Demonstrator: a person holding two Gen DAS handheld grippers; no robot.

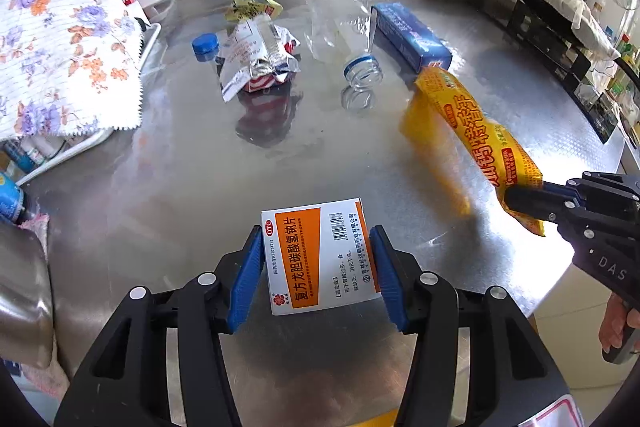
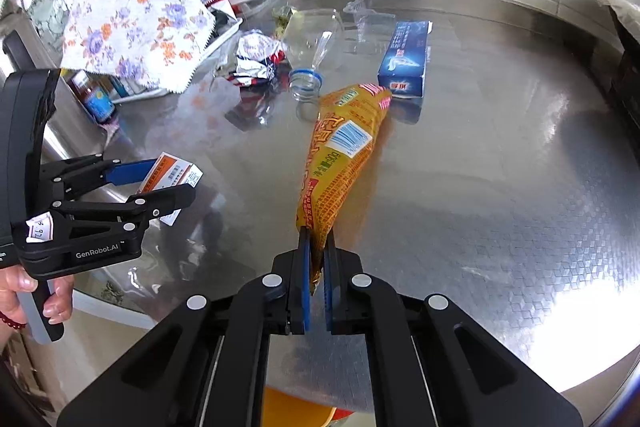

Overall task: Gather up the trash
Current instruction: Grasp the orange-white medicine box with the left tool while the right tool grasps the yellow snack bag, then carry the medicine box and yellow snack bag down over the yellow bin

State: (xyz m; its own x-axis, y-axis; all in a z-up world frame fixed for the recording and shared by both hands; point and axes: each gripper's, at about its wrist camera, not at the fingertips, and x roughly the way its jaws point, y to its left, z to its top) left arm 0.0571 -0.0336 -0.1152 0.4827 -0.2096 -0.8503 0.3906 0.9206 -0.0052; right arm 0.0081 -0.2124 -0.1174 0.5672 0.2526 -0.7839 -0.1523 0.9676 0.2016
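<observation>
My left gripper (image 1: pixel 316 233) is shut on a white and orange medicine box (image 1: pixel 320 259), its blue pads pressing the box's two sides just above the steel table (image 1: pixel 180 167). The right wrist view shows that box (image 2: pixel 176 171) in the left gripper (image 2: pixel 172 179) at the left. My right gripper (image 2: pixel 317 233) is shut on the near end of a long yellow snack wrapper (image 2: pixel 344 151), which hangs forward, its far end down near the table. At the back of the table lie a clear plastic bottle (image 1: pixel 352 39), a blue cap (image 1: pixel 205 45), a crumpled silver wrapper (image 1: pixel 260 59) and a blue carton (image 1: pixel 412 35).
A floral cloth (image 1: pixel 60 47) drapes over a white rack of bottles at the left. A black rack with a covered item (image 1: pixel 552 39) lines the right side. A metal pot (image 1: pixel 24 299) stands at the near left. The round table's edge curves near both hands.
</observation>
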